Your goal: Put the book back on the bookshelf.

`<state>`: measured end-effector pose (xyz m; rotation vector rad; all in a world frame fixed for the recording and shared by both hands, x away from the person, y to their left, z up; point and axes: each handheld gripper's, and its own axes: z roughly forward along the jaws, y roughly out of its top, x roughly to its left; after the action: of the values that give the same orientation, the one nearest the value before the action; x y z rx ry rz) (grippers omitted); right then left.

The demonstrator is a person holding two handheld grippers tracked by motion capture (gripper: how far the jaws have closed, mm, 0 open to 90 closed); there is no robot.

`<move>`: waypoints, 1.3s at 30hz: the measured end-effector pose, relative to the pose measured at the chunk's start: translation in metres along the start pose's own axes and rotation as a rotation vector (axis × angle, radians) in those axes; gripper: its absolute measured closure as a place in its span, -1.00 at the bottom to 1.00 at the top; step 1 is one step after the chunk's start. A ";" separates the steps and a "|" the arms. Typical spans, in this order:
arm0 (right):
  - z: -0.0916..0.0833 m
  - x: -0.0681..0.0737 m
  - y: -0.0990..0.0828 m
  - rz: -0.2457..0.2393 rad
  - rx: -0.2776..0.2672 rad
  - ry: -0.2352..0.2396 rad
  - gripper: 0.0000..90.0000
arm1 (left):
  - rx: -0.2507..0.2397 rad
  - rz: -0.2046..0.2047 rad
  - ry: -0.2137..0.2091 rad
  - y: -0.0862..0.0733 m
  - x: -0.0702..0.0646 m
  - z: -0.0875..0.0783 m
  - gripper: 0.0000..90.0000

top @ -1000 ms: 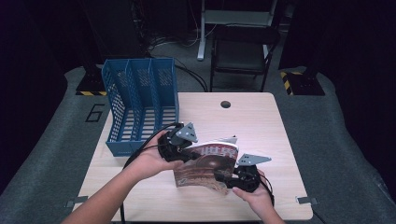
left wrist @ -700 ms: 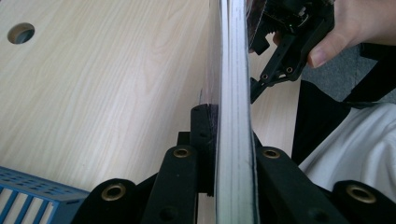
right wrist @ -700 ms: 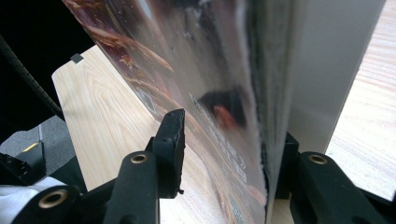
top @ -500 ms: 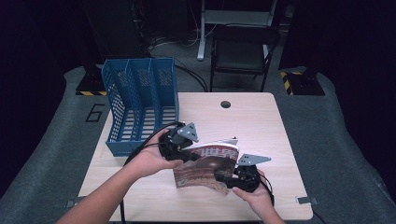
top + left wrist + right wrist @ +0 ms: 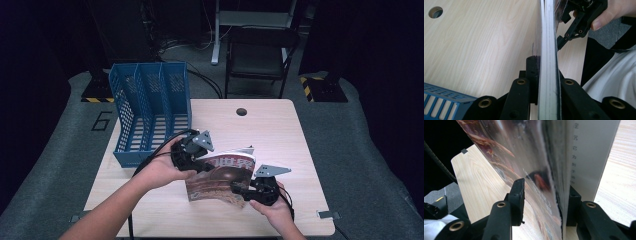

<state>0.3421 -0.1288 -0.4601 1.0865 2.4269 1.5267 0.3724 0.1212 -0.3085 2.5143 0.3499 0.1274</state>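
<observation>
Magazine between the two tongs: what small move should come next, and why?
Probably close the right tongs fully on the magazine. The left tongs already clamp its edge, but the right jaws, which have just been closing, straddle it with a gap at the cover side. With both ends gripped, it could be lifted toward the blue file rack.

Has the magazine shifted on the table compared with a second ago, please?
No. In the high view the magazine lies as far from the blue file rack and the table's hole as before.
</observation>
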 end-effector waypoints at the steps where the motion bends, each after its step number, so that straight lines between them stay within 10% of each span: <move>1: 0.000 0.000 0.000 -0.001 0.002 0.001 0.35 | 0.002 0.002 0.002 0.000 0.000 0.000 0.87; 39: -0.007 -0.005 -0.001 0.014 -0.036 -0.038 0.01 | -0.040 -0.045 0.027 0.011 -0.002 -0.021 0.87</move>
<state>0.3419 -0.1373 -0.4588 1.1176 2.3627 1.5326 0.3695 0.1236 -0.2855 2.4654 0.4101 0.1489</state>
